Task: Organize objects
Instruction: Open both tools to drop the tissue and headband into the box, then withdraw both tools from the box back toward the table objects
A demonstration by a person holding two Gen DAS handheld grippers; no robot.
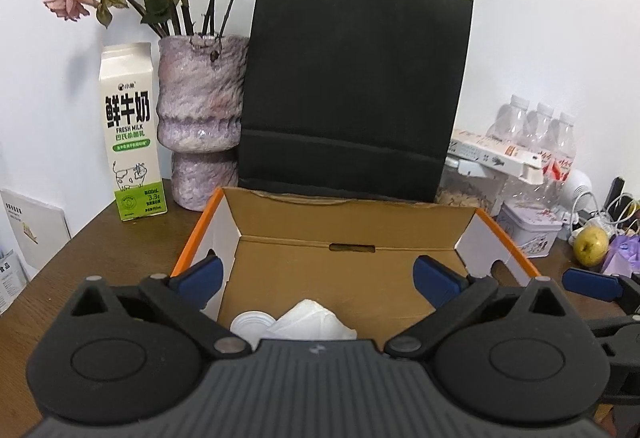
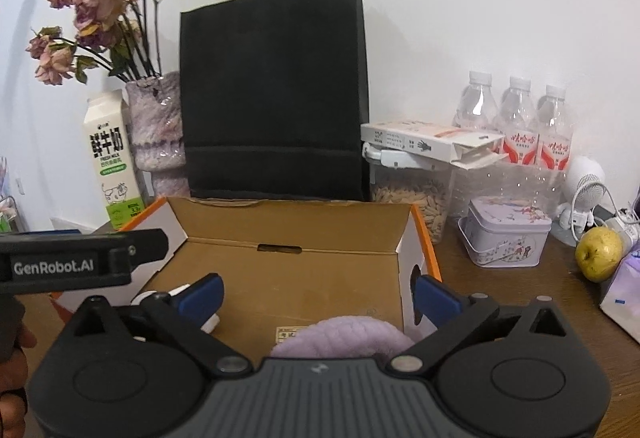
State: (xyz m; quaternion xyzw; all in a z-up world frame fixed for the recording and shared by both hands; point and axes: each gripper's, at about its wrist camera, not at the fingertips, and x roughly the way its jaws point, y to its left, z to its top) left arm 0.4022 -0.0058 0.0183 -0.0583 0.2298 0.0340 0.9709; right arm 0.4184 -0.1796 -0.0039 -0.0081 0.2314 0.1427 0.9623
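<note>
An open cardboard box (image 1: 352,222) with orange edges stands on the brown table; it also shows in the right wrist view (image 2: 296,230). My left gripper (image 1: 318,280) is open and empty above the box's near part. Below it in the box lie a white round lid (image 1: 252,322) and a crumpled white tissue (image 1: 310,320). My right gripper (image 2: 318,296) is open and empty over the box's right half. A purple fluffy item (image 2: 340,336) lies in the box just under it. The left gripper's body (image 2: 80,262) shows at the left of the right wrist view.
Behind the box stand a black paper bag (image 1: 352,93), a purple vase with dried roses (image 1: 200,109) and a milk carton (image 1: 132,133). To the right are water bottles (image 2: 516,117), a grain jar (image 2: 412,197), a tin (image 2: 504,238) and a yellow apple (image 2: 598,254).
</note>
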